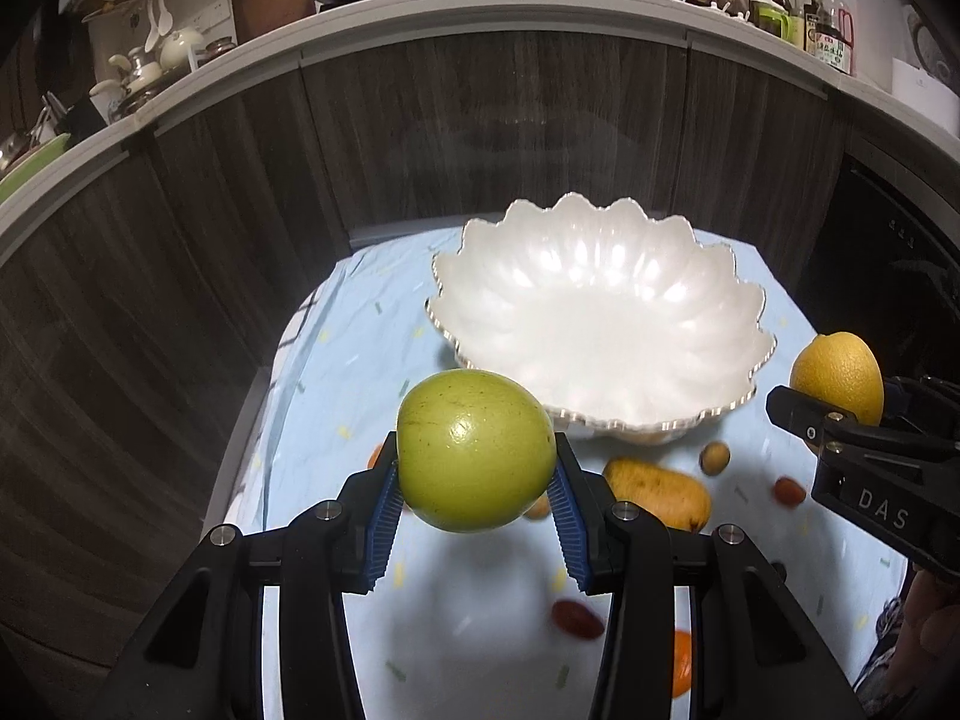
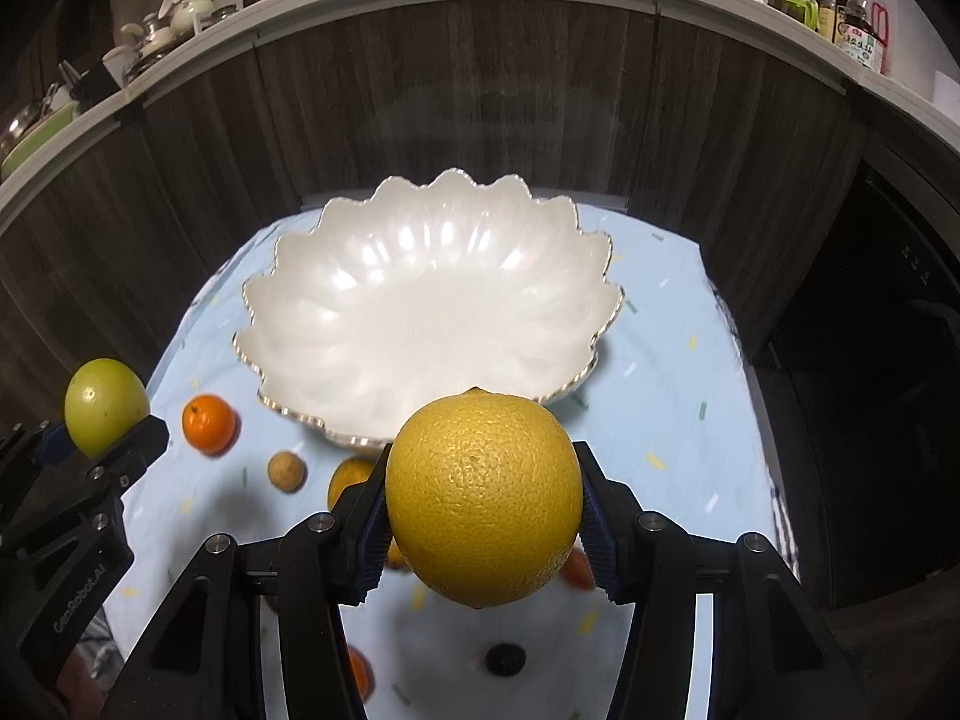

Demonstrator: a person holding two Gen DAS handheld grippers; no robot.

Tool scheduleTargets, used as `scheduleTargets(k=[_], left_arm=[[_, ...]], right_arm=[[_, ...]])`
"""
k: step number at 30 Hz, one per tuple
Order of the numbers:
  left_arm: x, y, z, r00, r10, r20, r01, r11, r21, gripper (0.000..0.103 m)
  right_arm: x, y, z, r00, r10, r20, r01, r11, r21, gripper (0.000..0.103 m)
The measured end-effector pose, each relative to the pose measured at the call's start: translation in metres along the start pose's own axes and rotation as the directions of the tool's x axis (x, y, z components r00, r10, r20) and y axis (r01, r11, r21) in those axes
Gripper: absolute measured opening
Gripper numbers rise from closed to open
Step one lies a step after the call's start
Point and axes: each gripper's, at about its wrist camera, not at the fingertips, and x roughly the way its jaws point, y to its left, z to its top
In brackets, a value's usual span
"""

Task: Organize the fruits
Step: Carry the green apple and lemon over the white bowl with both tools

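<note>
Covering the tabletop, a pale blue cloth with small coloured flecks (image 2: 672, 372) carries everything, and its far edge runs along dark wood-grain cabinet fronts (image 2: 480, 102). Toward that far edge sits a wide white scalloped ceramic bowl with a thin metallic rim (image 2: 420, 324), its inside bare. Above the cloth, near the bowl's near rim, the right gripper (image 2: 483, 504) is clamped on a large round yellow citrus fruit with pebbled skin (image 2: 483, 498), blue ribbed pads pressing both sides. On the left side, the left gripper (image 1: 477, 465) is clamped in the same way on a smooth round green fruit (image 1: 477, 450), held clear of the cloth just beside the bowl's near-left rim. Scattered on the cloth along the near edge lie smaller loose fruits: an oblong yellow-orange mango with dark spots (image 1: 657, 495), a small orange tangerine (image 2: 208, 423) close to the bowl's near-left rim, a small round tan fruit (image 2: 287, 470), a blurred dark red oval fruit (image 1: 577, 618), and a small dark round fruit (image 2: 505, 659).
</note>
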Motion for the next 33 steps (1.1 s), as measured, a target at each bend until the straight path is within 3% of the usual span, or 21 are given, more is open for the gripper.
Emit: scheduleTargets(k=[18,33], left_arm=[[0.023,-0.003,0.054,0.998,-0.040,0.054,0.040,0.999,0.006,0.044],[0.076,-0.004,0.072,0.997,-0.075,-0.010,0.075,0.997,0.021,0.044]], right_arm=[[0.015,-0.015,0.055,0.997,-0.021,0.069,0.022,1.000,-0.013,0.054],[0.062,-0.022,0.074,0.998,-0.053,0.023,0.053,0.998,0.015,0.054]])
